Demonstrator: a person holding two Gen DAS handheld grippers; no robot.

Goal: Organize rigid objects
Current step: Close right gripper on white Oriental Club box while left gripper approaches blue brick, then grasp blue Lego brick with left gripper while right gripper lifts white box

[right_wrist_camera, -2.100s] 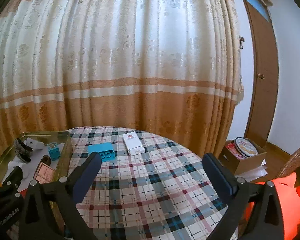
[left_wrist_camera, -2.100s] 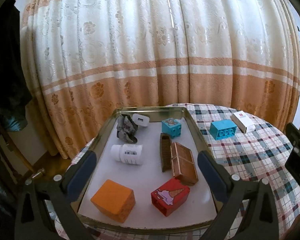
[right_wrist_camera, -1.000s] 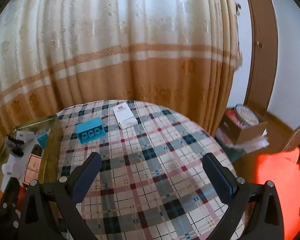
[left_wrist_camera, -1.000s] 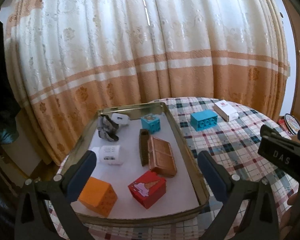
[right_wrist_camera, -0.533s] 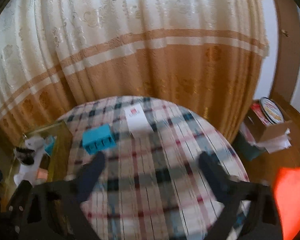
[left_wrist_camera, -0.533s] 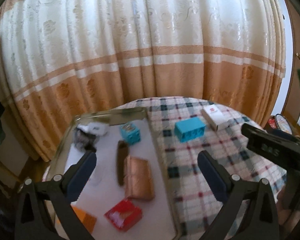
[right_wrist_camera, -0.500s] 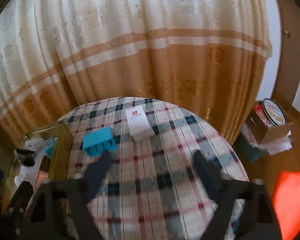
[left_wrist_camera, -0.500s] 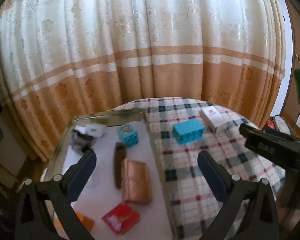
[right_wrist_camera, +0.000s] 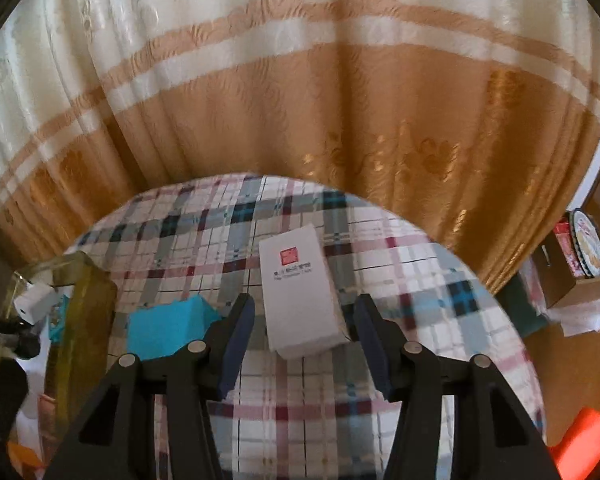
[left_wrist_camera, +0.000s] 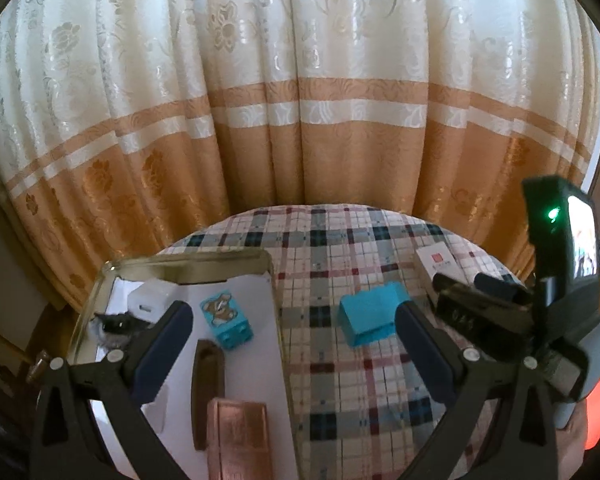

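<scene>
A white box (right_wrist_camera: 300, 300) with a red square mark lies on the plaid tablecloth (right_wrist_camera: 340, 412). It sits between the fingers of my right gripper (right_wrist_camera: 304, 344), whose jaws are closing; a thin gap shows on each side of the box. A teal brick (right_wrist_camera: 168, 330) rests just left of it. In the left wrist view my left gripper (left_wrist_camera: 290, 344) stands open and holds nothing, spanning the tray's right rim (left_wrist_camera: 274, 304) and the teal brick (left_wrist_camera: 372, 314). My right gripper (left_wrist_camera: 458, 284) reaches over the white box (left_wrist_camera: 436, 264) at the right.
The gold metal tray holds a white charger (left_wrist_camera: 150, 302), a teal bear cube (left_wrist_camera: 226, 320), a dark brown bar (left_wrist_camera: 208, 380), a copper box (left_wrist_camera: 238, 436) and a grey-black object (left_wrist_camera: 116, 322). A curtain (left_wrist_camera: 300, 120) hangs behind the table. A cardboard box (right_wrist_camera: 580, 272) sits on the floor at right.
The right gripper moved forward and down over the white box, and its jaws narrowed around it. The left gripper shifted right, from over the tray toward the teal brick.
</scene>
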